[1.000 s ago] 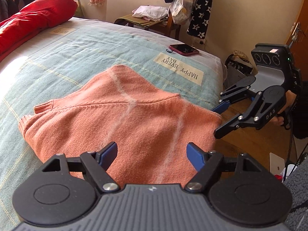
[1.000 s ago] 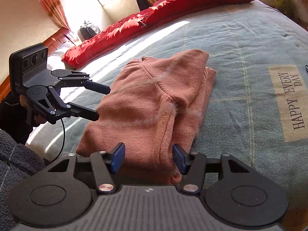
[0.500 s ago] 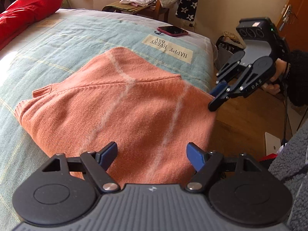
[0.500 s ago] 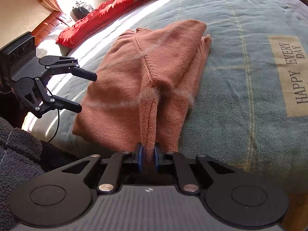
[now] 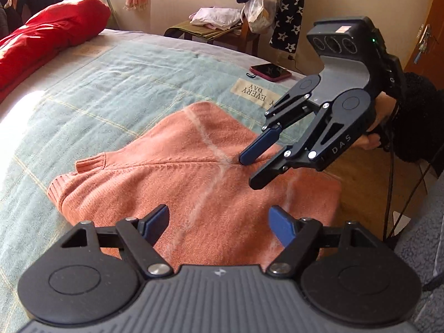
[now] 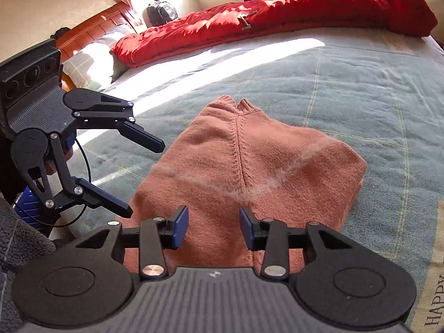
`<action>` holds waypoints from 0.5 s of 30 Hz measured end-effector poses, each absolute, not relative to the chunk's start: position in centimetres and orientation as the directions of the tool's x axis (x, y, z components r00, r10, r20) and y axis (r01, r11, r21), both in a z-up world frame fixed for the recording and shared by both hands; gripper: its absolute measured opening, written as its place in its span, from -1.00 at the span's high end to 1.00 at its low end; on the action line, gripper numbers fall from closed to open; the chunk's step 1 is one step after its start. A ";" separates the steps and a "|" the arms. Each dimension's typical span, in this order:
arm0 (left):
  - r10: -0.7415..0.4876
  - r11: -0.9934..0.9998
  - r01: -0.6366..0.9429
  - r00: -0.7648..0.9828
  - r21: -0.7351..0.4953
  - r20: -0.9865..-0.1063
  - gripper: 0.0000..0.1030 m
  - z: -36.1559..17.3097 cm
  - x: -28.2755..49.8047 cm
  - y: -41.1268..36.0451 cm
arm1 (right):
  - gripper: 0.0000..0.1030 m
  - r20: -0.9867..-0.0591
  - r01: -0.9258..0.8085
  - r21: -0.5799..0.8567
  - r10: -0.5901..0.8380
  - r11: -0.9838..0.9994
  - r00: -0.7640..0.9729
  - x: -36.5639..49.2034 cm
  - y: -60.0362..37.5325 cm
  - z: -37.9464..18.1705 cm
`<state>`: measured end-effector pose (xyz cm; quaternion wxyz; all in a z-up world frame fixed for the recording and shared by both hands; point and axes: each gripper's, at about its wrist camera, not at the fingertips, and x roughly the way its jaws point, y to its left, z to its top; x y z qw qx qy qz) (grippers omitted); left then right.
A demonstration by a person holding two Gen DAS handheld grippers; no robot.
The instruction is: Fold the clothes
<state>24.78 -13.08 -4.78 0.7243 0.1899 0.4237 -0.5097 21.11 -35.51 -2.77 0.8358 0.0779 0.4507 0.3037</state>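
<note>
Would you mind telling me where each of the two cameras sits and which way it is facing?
Left wrist: sits on the open left gripper, low over the orange sweater, facing the wall and chair; the right gripper and hand show.
Right wrist: sits on the open right gripper, facing the red duvet and headboard; the left gripper shows.
Shared: sweater, blue bedspread, duvet, each other's gripper.

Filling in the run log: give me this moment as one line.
phase: folding | orange sweater: folded, flat on bed | left claw: open over near edge | right claw: open, holding nothing
</note>
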 end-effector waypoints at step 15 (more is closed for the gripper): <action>-0.608 0.614 0.737 0.215 -0.282 -0.764 -0.53 -4.8 29.7 -10.9 | -0.38 -0.602 -0.242 0.583 0.612 0.776 0.514 23.6 -41.3 -2.8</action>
